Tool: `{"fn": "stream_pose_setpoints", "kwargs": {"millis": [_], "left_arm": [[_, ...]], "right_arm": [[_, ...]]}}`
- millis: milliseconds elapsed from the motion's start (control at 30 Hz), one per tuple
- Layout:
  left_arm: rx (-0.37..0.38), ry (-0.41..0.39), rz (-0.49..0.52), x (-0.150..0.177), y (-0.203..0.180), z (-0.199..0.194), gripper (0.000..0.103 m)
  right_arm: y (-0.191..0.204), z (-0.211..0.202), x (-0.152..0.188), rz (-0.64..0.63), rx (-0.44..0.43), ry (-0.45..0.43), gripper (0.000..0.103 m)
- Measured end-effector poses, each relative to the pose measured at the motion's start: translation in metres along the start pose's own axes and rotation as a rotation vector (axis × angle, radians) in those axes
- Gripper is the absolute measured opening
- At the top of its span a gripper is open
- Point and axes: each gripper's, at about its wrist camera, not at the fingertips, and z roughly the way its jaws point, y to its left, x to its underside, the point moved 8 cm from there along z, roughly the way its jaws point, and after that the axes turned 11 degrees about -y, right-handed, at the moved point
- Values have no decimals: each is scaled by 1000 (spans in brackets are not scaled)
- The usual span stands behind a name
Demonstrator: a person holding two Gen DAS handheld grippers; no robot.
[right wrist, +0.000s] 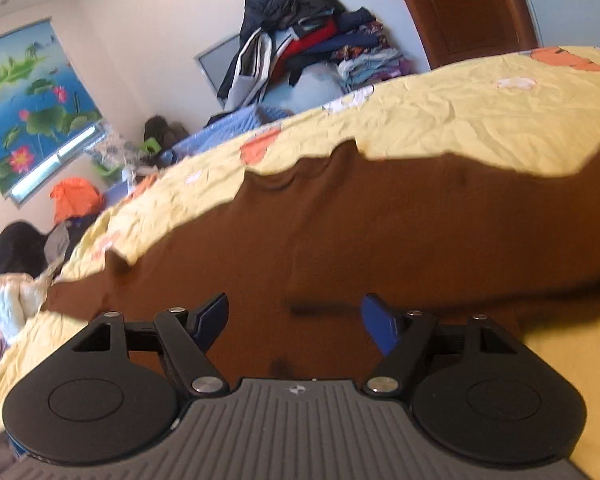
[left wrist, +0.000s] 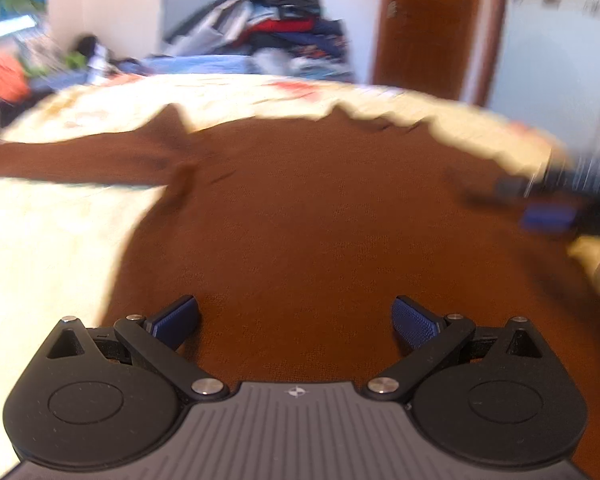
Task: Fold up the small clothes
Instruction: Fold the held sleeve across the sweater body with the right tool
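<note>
A brown knit garment (left wrist: 300,208) lies spread flat on the yellow patterned bed cover (left wrist: 52,248), one sleeve stretched out to the left. My left gripper (left wrist: 296,320) is open and empty just above the garment's near part. The right gripper shows blurred at the right edge of the left wrist view (left wrist: 552,208). In the right wrist view the same brown garment (right wrist: 380,232) lies across the bed cover (right wrist: 460,120). My right gripper (right wrist: 296,320) is open and empty, low over the garment near its right side.
A tall heap of mixed clothes (right wrist: 300,40) is piled beyond the bed's far edge. A brown door (right wrist: 468,8) stands at the back right. A lotus picture (right wrist: 32,100) hangs on the left wall. More clothes (right wrist: 16,272) lie left of the bed.
</note>
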Motion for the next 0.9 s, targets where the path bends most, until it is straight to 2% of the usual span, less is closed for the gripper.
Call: {"fn": "stream_pose_setpoints", "kwargs": {"millis": [67,133,200,233,300,367,467,600,633,667,700,733,900], "left_arm": [[133,-14,-117,-32,-17,10,103],[241,6,-176,-59,-39,29,103],[345,65,-215,-77,-64,61,103],[366,88,-235,-82,-74,79,103],[381,156,-282,-83,-91,117,103],[392,236,-338,-79,-107,147,103],[405,317,-341,-69,-133,175,103],[454,309,-313,-66,-152,181,102],[459,309,-312,-64,-152,183,89],[455,305,-294,-61,-155,184,46],[433,317,-264,-60,-152,182,24],[393,330,-227,-56,-152,186,10],[373,308,-223,-57,-149,185,6]], "right_arm": [[3,-7,10,-38,40,-21,76],[-5,-20,14,-53,76,-34,78],[-10,-30,18,-19,58,-32,89],[-11,-33,23,-15,48,-35,99],[-10,-36,33,-46,43,-66,100],[-4,-33,35,-88,64,-55,101],[0,-31,37,-118,75,-47,103],[-3,-33,35,-83,52,-57,103],[-4,-34,35,-73,46,-60,103],[-5,-34,35,-64,40,-63,103],[-5,-35,34,-56,36,-65,103],[-6,-34,34,-52,34,-67,103],[-3,-33,34,-61,39,-66,103]]}}
